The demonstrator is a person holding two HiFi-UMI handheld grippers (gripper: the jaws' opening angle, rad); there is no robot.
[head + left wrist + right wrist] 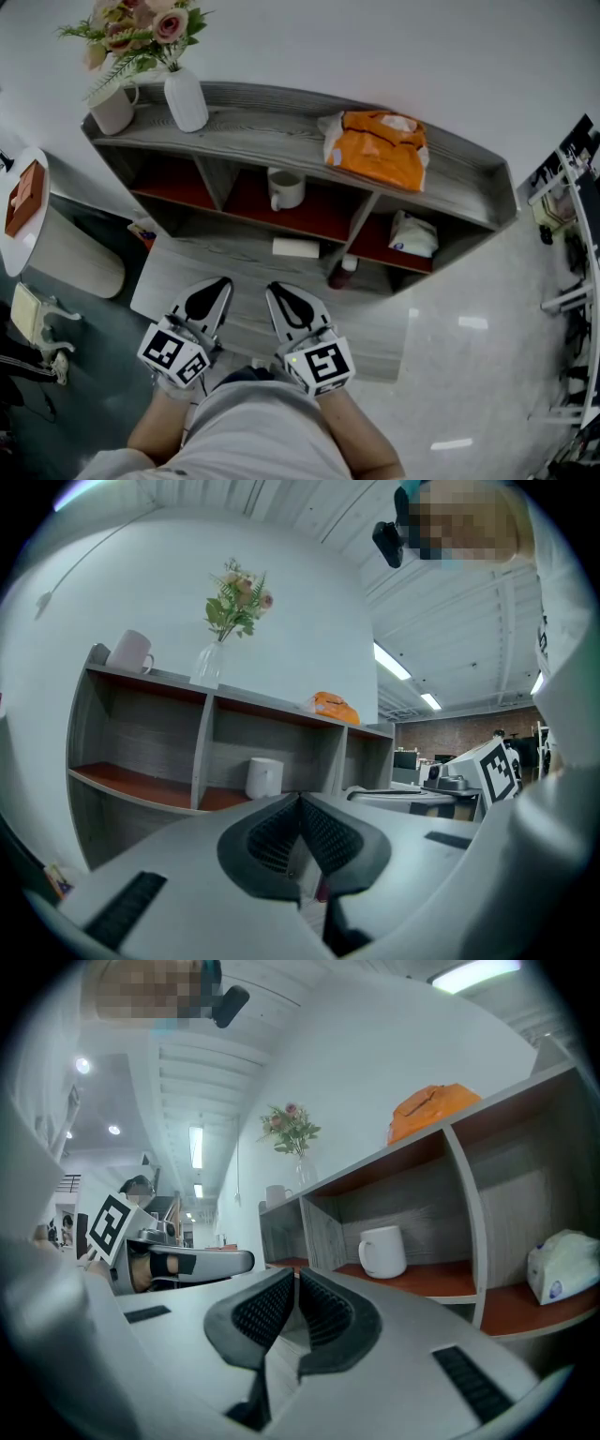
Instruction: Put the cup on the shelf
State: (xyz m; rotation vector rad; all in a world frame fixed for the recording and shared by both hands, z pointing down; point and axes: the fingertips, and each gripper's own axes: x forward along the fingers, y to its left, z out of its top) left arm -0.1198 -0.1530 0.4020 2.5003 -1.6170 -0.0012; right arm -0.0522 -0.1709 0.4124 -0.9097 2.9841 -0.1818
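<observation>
A white cup (285, 188) stands upright in the middle compartment of the grey shelf (281, 127), on its red board; it also shows as the cup (264, 777) and the cup (383, 1252) in the gripper views. Another white cup (114, 108) sits on the shelf's top at the left. My left gripper (212, 292) and right gripper (283, 298) hang side by side in front of the shelf, well short of it. Both are shut with nothing between the jaws.
A white vase with flowers (185, 98) and an orange bag (380, 147) sit on the shelf top. A white packet (412, 234) lies in the right compartment, a white box (296, 247) and a dark bottle (343, 272) on the low ledge. A round white side table (37, 234) stands left.
</observation>
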